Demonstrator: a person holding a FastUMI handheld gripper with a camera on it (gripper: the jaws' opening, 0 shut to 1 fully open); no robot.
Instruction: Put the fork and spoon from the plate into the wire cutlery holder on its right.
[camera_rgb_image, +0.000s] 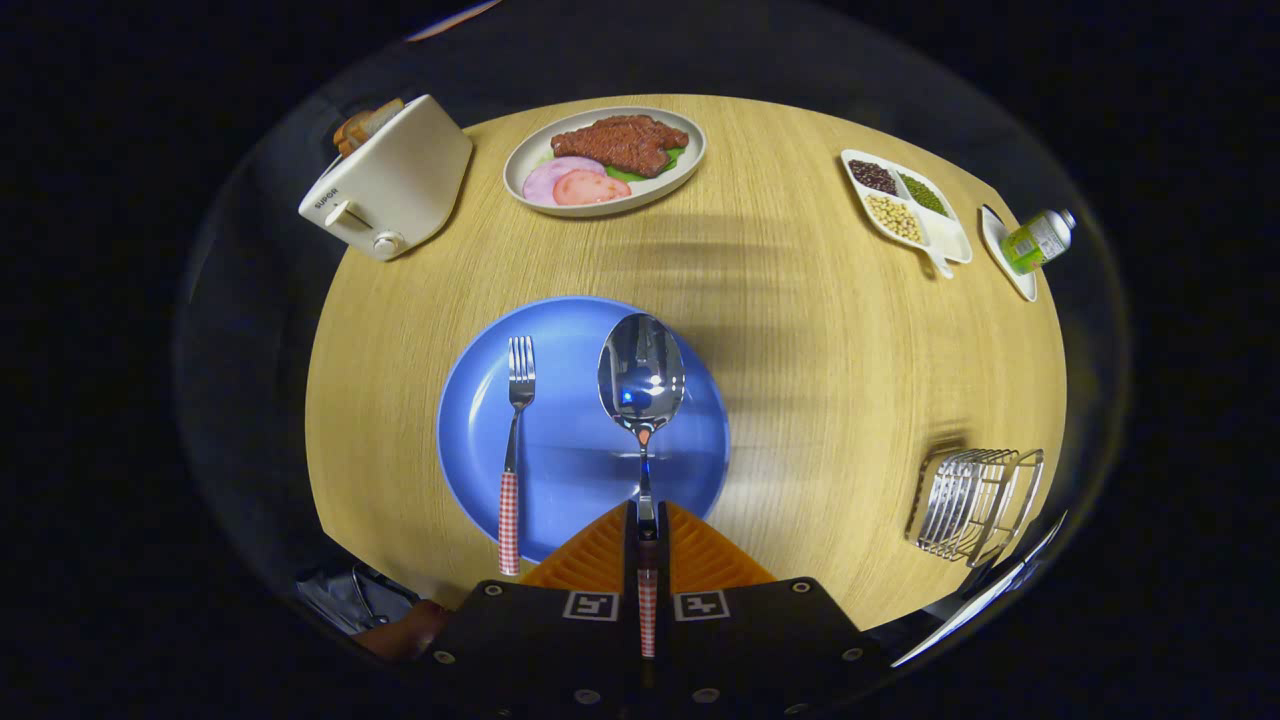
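Note:
A blue plate lies on the round wooden table just ahead of my fingers. My gripper is shut on the spoon, clamping its checked handle, and the steel bowl sticks out forward above the plate's right half. The fork, with the same red-checked handle, lies on the plate's left side, tines pointing away from me. The wire cutlery holder stands on the table to the right of the plate, near the table's edge.
A white toaster with bread stands far left. A plate of meat and sliced ham sits at the back. A divided dish of beans and a small bottle on a saucer are at the far right.

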